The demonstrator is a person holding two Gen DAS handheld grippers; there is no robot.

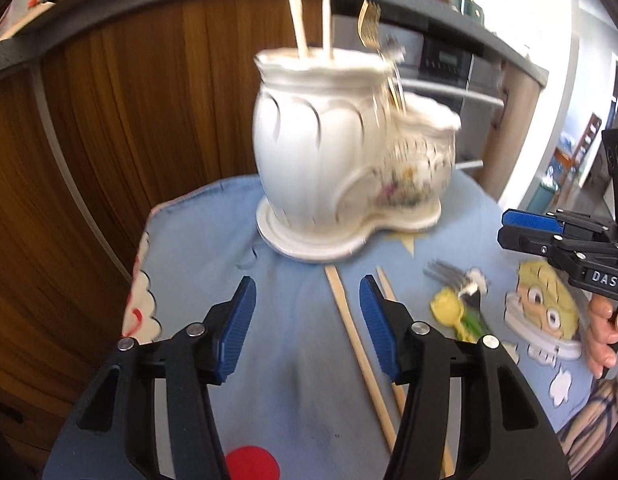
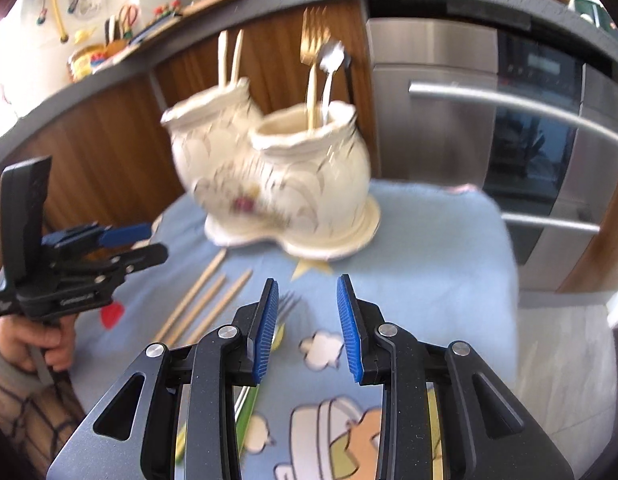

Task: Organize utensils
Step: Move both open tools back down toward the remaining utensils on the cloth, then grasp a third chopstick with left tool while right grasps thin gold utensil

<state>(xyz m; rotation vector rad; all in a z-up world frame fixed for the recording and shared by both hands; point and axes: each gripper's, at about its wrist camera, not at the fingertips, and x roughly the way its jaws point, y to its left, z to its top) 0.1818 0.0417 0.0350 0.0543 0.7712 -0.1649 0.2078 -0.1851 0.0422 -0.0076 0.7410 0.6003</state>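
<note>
While both claws, left (image 1: 307, 324) and right (image 2: 307, 328), hung open and empty before the holder (image 1: 341, 152), a careless reach risked toppling it.

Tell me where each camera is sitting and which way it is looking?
Left wrist view: sits on the left hand-held gripper, looking forward over the blue cloth at the white double pot; the right hand-held gripper and the person's right hand show at the right edge.
Right wrist view: sits on the right hand-held gripper, facing the same pot from its other side; the left hand-held gripper and left hand show at the left.
Both share the pot, cloth and loose chopsticks.
</note>
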